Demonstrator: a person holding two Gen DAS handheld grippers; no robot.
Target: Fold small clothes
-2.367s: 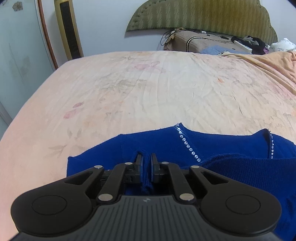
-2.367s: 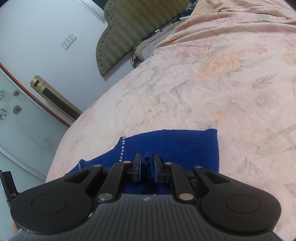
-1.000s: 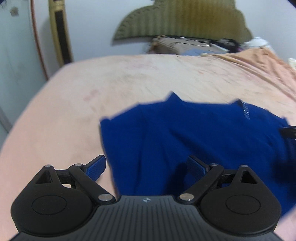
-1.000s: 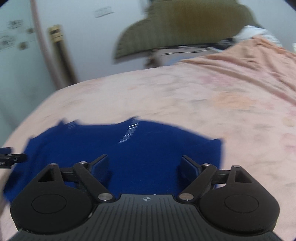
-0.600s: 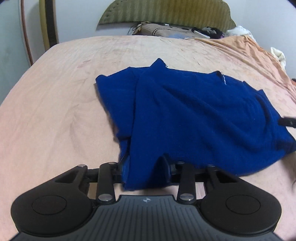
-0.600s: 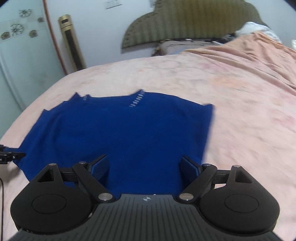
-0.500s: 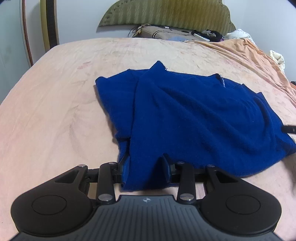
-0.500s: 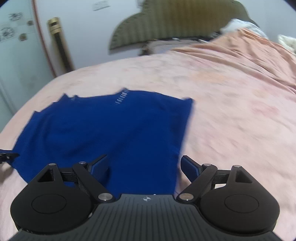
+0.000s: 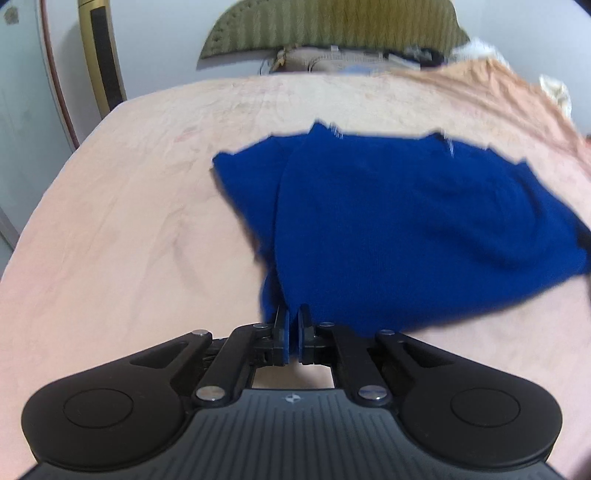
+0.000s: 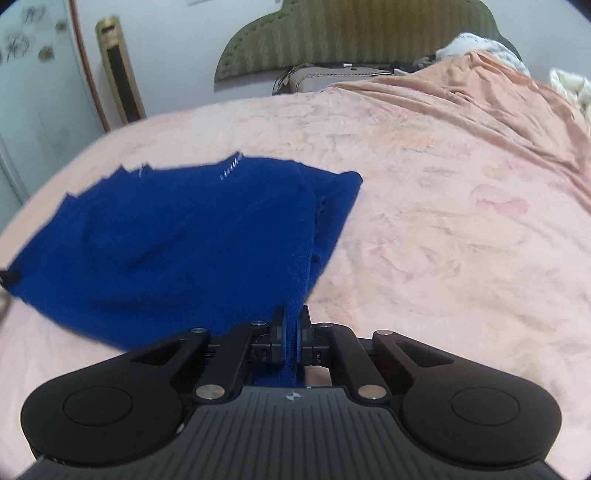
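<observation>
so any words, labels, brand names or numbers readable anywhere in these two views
No readable text in either view.
Left gripper: a small emblem on its body, a symbol, no letters.
Right gripper: the same emblem.
Blue garment: sparkly trim near the neckline, no label showing.
Wall plate at the top edge: blurred, unreadable.

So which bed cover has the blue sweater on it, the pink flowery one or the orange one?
The pink flowery sheet. The blue sweater lies on it, while the plain orange blanket is bunched farther back near the headboard.
</observation>
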